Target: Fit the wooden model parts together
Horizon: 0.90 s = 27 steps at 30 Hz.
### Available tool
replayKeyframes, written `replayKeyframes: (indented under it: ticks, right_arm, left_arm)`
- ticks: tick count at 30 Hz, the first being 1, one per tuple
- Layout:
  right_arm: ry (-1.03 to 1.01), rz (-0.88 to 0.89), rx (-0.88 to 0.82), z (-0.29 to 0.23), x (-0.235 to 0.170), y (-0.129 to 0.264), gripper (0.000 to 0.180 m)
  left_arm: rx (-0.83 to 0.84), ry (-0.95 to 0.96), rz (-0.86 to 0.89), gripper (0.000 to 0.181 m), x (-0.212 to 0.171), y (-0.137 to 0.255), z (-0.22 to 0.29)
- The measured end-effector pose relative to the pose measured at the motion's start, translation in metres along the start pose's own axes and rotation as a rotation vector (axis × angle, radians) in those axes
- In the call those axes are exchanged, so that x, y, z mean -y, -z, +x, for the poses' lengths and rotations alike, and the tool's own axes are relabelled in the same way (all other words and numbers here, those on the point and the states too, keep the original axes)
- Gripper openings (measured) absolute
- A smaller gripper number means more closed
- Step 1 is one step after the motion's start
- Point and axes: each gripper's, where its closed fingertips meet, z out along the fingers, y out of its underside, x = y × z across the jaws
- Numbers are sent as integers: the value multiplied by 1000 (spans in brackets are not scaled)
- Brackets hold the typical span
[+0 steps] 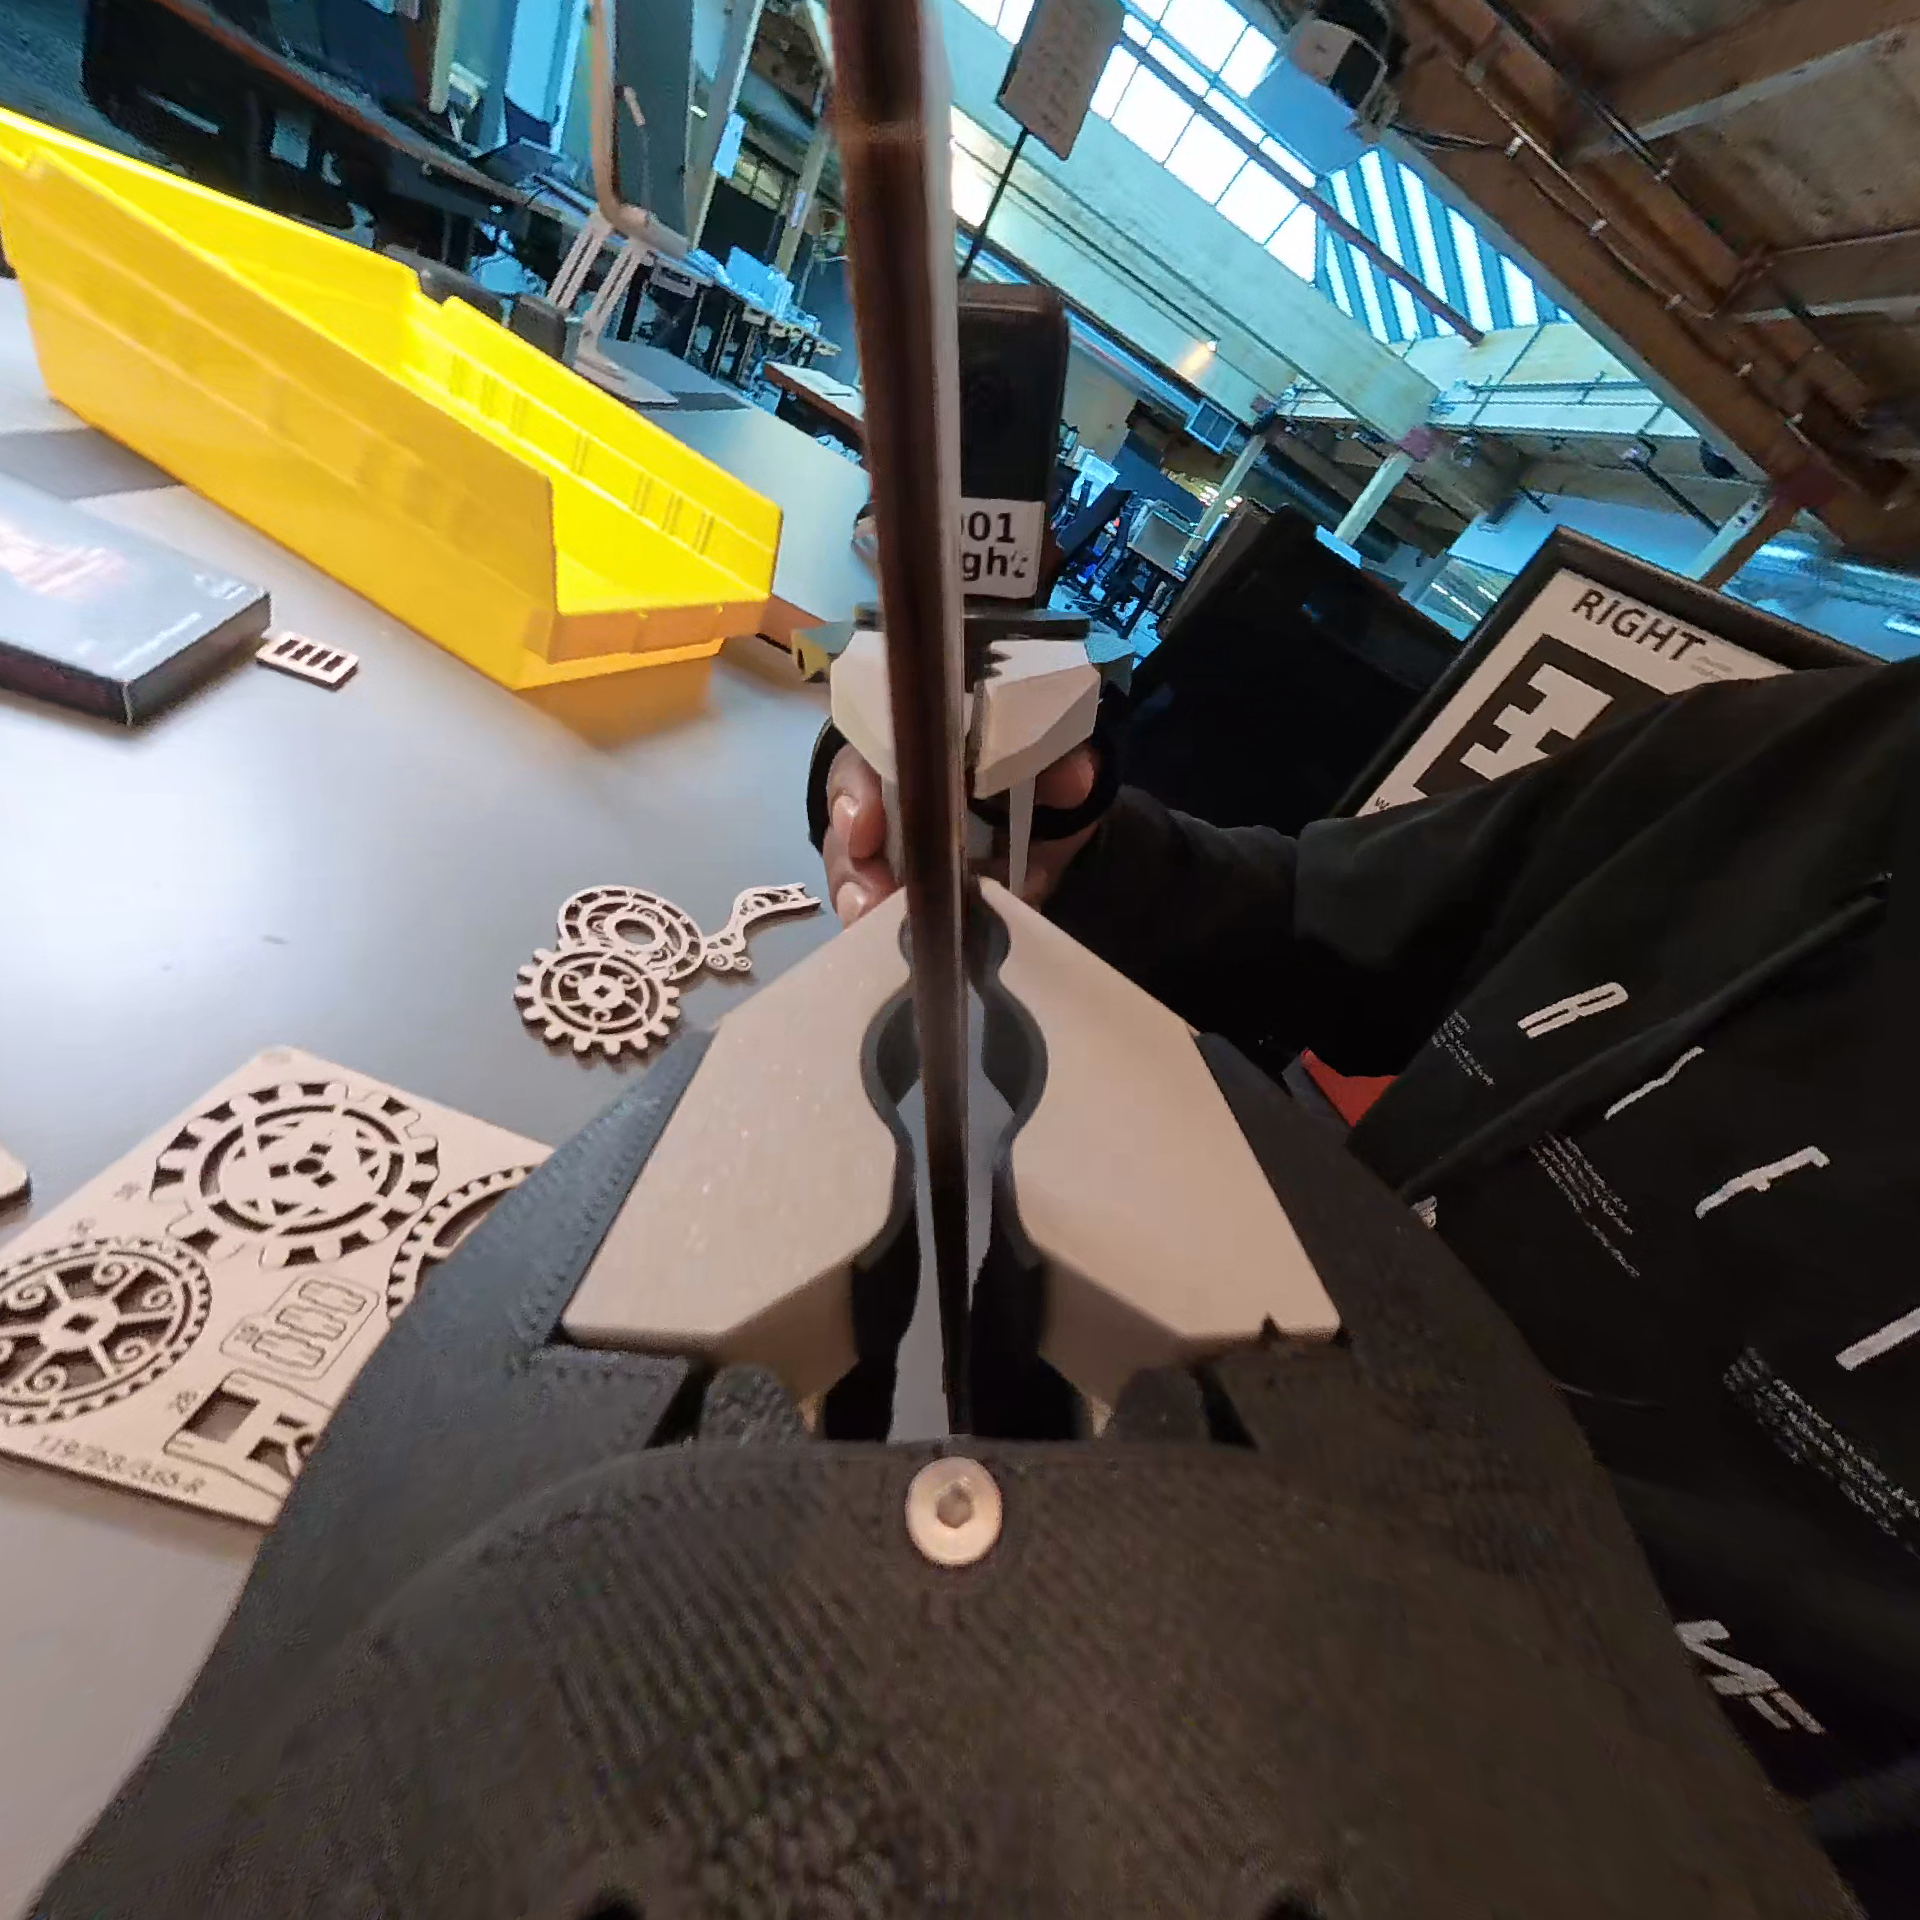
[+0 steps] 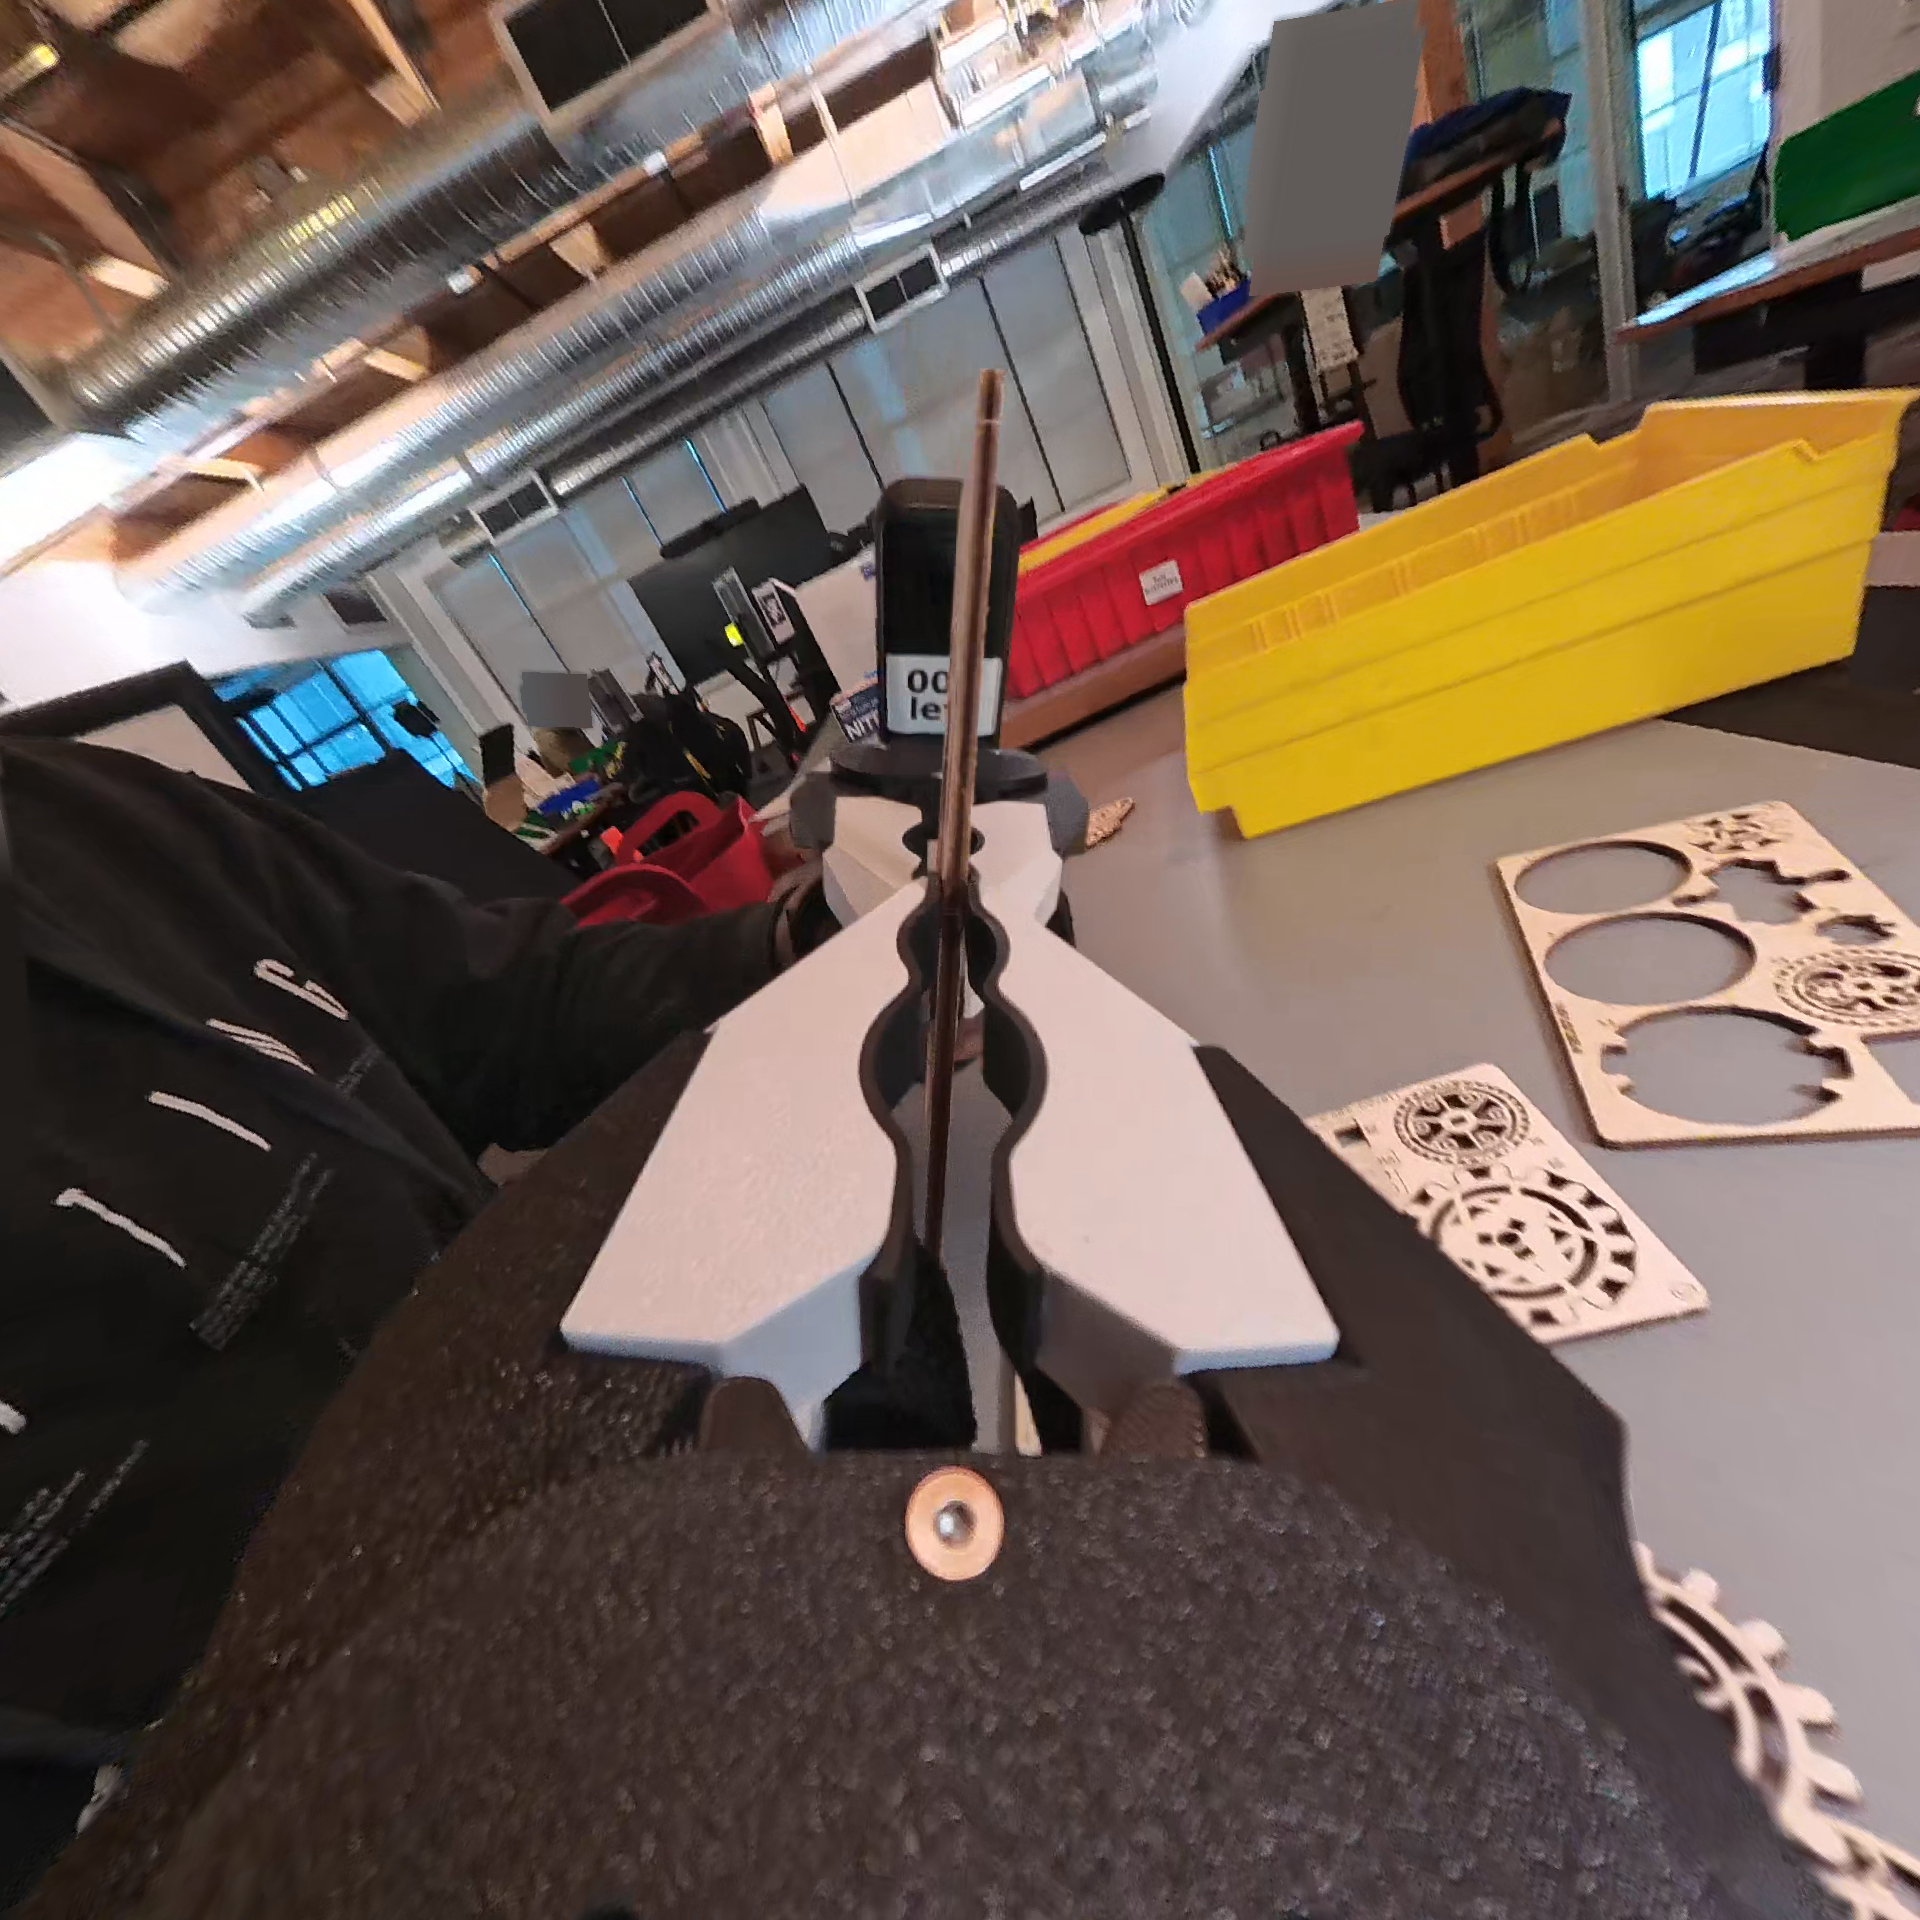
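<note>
My left claw (image 1: 940,935) pinches one end of the thin wooden sheet (image 1: 909,520), edge-on; my right claw (image 2: 951,904) clamps the other end, likely steadying it for flexing parts free. Both hover above the surface (image 1: 364,831), near the yellow bin (image 1: 416,436).

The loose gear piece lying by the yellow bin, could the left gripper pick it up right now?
Probably not yet. The left gripper is shut on a thin wooden sheet, which the right gripper also holds. The gear piece itself lies uncovered on the table.
</note>
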Motion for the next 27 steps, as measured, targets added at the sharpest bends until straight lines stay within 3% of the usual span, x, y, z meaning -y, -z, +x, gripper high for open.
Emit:
replayKeyframes:
  ticks: [14,27]
  right_arm:
    - [-17,-97,-4,10,-22,-5,0]
    - [75,-176,-122,21,-29,-5,2]
  left_arm:
    - [1,31,66,4,-3,9,-12]
    - [152,-66,4,2,-9,9,-21]
